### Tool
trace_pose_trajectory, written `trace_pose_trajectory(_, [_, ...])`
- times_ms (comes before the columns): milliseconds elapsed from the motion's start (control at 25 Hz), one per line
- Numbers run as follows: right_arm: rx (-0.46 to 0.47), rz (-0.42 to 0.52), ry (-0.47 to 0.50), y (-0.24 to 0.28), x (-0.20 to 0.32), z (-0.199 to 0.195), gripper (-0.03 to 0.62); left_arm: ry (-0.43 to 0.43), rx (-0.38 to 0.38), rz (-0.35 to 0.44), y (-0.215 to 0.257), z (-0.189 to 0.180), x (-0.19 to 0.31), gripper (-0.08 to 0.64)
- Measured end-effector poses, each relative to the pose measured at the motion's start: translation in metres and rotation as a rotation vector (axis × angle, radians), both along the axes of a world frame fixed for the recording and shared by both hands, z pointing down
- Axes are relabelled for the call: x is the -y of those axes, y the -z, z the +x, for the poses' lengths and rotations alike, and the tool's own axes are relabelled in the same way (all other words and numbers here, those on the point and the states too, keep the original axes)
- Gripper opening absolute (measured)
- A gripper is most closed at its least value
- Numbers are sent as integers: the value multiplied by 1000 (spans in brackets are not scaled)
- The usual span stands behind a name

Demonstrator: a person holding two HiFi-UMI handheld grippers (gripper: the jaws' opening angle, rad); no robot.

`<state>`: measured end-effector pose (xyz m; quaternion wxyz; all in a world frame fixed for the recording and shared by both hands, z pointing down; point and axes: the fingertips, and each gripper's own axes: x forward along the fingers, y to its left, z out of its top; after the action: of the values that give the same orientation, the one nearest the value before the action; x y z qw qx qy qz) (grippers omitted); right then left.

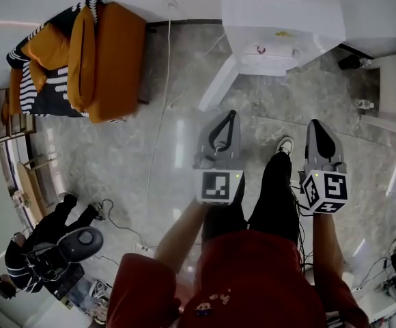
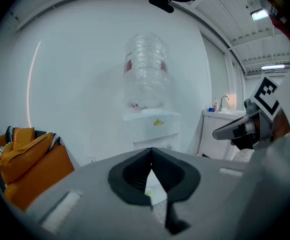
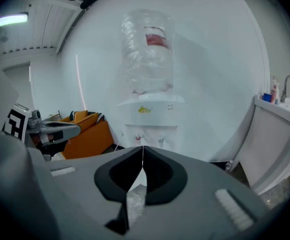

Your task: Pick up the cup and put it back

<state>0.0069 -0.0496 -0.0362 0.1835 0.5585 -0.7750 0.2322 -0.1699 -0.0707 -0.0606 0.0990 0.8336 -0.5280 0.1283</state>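
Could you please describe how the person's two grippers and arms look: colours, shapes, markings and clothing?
The left gripper and the right gripper each have a grey, wedge-shaped body with black jaw pads. The left marker cube and the right marker cube are white with black square patterns. The person wears a red short-sleeved shirt; the forearms are bare.

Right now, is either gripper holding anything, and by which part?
Nothing is held. The left gripper and the right gripper both have their jaws shut together with nothing between them.
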Motion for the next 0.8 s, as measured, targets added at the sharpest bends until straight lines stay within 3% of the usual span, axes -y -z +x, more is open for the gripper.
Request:
trace_pose_trajectory(200, [-19,-10,57,-87,8,-36,3,-7,-18,-16,-94,-20,8,0])
trace_pose_trajectory(320, [-18,-9,108,-145,-10,-18,3,-64,26,-31,-155,6,-1,0])
trace_pose_trajectory(480, [-34,-10,160,-236,-20,-6,3,-85,23,-30,-247,23,8,0])
trace_pose_trajectory(800, [-54,-9,193,-396,-13,10,3,-218,84,10,-411,59,4,0])
